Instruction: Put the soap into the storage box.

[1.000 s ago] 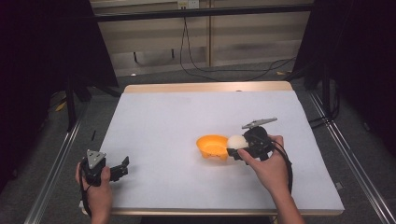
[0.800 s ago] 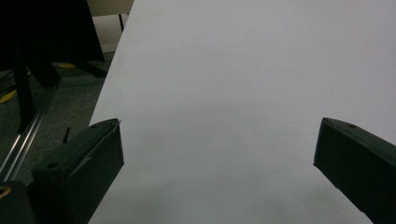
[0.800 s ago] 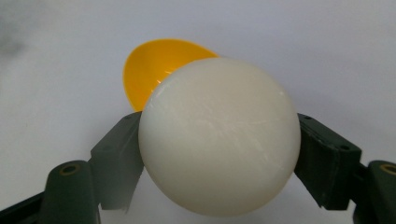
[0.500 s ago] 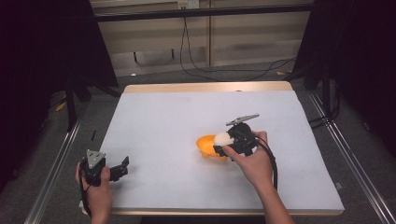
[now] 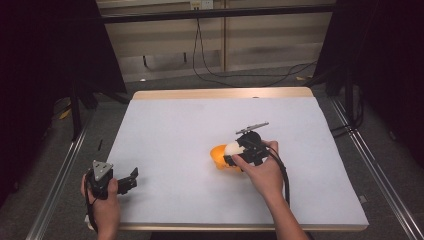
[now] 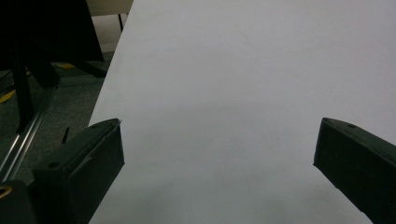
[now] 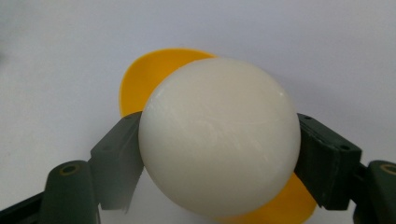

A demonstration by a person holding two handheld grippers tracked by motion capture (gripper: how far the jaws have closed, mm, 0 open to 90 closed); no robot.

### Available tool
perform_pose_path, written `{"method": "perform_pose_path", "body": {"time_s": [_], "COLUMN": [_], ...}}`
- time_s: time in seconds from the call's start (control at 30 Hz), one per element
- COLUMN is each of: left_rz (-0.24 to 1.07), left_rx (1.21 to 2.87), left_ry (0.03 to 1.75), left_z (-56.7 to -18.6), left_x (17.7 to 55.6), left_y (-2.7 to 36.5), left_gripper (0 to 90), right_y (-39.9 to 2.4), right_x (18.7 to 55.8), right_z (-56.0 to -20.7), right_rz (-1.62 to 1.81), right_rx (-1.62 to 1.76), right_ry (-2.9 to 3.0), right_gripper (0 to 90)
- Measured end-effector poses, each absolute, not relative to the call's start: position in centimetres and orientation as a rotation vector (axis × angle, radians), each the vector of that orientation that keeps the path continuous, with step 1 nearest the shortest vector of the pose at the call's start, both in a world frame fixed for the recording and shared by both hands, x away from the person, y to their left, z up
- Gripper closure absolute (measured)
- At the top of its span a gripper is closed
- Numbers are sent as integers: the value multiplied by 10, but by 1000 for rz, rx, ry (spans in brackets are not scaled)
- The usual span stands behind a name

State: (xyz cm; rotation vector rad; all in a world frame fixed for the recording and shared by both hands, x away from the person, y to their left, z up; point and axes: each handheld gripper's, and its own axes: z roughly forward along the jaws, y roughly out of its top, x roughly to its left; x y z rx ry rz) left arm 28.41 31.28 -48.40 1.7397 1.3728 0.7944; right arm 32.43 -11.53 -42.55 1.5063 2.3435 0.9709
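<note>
A white ball (image 7: 219, 135) sits clamped between the jaws of my right gripper (image 5: 235, 152). In the high view the white ball (image 5: 233, 148) hangs over an orange bowl (image 5: 219, 156) near the middle of the table. The orange bowl (image 7: 154, 77) lies directly beneath and behind the ball, its rim showing above and below it. My left gripper (image 5: 127, 180) rests at the table's front left corner, jaws wide apart with nothing between them; its fingers (image 6: 88, 163) frame bare tabletop.
The white table (image 5: 200, 120) has a wooden strip along its far edge. Metal rails (image 5: 60, 175) run along both sides. Cables (image 5: 215, 70) trail on the floor behind the table.
My right gripper has carried the white ball leftward, from beside the orange bowl to above it. The left gripper has stayed put.
</note>
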Motion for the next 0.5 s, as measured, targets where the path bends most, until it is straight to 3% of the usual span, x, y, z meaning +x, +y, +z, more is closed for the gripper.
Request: {"method": "perform_pose_path", "body": {"time_s": [0.5], "left_rz": [795], "left_rx": [1742], "left_ry": [1373], "left_z": [-484], "left_x": [284], "left_y": [313], "left_gripper": [14], "right_y": [-112], "right_x": [328], "right_z": [-430], "right_rz": [978], "right_rx": [1527], "right_ry": [2354], "right_gripper": [254]}}
